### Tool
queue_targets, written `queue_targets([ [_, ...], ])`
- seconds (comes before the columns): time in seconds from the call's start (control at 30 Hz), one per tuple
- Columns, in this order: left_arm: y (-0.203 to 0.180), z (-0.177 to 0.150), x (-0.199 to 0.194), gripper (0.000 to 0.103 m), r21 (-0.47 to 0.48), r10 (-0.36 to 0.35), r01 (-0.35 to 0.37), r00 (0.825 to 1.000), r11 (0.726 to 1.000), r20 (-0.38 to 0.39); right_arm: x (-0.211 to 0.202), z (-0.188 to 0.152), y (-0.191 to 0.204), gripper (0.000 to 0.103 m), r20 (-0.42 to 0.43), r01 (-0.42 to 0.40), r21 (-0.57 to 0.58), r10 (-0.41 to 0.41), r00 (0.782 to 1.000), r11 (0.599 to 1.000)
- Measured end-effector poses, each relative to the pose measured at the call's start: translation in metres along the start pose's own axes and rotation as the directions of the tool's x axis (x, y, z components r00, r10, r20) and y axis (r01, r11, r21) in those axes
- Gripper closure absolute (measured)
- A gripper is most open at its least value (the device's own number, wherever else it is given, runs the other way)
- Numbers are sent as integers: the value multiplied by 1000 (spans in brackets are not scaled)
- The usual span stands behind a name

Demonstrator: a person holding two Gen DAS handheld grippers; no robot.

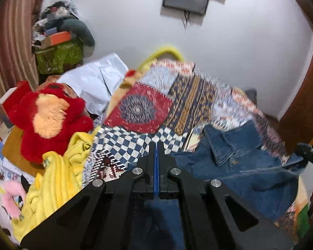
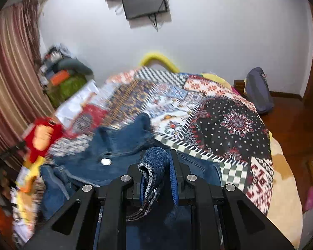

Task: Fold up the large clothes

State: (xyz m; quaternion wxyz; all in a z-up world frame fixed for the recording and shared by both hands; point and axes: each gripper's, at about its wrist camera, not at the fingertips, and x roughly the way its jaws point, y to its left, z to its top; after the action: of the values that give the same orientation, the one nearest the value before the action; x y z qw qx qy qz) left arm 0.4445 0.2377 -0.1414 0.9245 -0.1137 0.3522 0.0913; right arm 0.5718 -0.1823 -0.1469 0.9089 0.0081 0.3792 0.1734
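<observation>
A blue denim jacket (image 1: 240, 166) lies crumpled on the patchwork bedspread (image 1: 139, 108), collar up, to the right of my left gripper (image 1: 156, 145). The left fingers are pressed together with only a thin blue line of pad between them. Dark blue cloth shows beneath them, and I cannot tell whether any is pinched. In the right wrist view my right gripper (image 2: 158, 152) is shut on a folded denim edge (image 2: 154, 166) that bulges up between its fingers. The rest of the jacket (image 2: 114, 145), with a metal button (image 2: 106, 161), spreads to the left.
A red plush toy (image 1: 50, 116), a yellow blanket (image 1: 56, 179) and white cloth (image 1: 94, 83) crowd the bed's left side. A cluttered pile (image 1: 58, 41) and a striped curtain (image 1: 8, 52) stand behind. A screen (image 2: 145, 2) hangs on the wall; a grey backpack (image 2: 258, 91) sits on the floor at right.
</observation>
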Motion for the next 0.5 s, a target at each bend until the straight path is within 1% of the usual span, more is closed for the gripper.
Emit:
queue_targets([
  [0.07,-3,-8,21,103,29,16,-14,999,999,-50,34,-5,-9,87,-40,52,7,-51,998,999],
  [0.17,-8,-27,43,102,64,5,2,993,998,-120,70,-14,-32,86,-109,65,73,-57,992,995],
  [0.2,-10,-35,51,101,80,-1,14,988,997,-156,79,-17,-42,86,-120,82,95,-70,990,992],
  [0.27,-13,-56,69,98,115,7,22,971,993,-237,84,-18,-63,86,-100,157,115,-146,984,981],
  [0.3,-15,-62,74,94,125,9,24,966,992,-257,84,-17,-72,86,-100,171,133,-158,982,976],
  [0.33,-16,-71,80,85,137,13,27,959,990,-282,82,-16,-84,86,-107,190,163,-174,979,968],
  [0.37,-16,-76,83,78,146,21,23,956,989,-294,79,-16,-95,86,-122,192,190,-171,978,963],
  [0.43,-13,-86,82,43,151,48,-1,951,989,-306,67,-16,-113,86,-130,157,226,-130,983,961],
  [0.5,-7,-91,77,32,113,29,9,946,994,-323,50,-19,-121,86,-124,151,222,-126,984,963],
])
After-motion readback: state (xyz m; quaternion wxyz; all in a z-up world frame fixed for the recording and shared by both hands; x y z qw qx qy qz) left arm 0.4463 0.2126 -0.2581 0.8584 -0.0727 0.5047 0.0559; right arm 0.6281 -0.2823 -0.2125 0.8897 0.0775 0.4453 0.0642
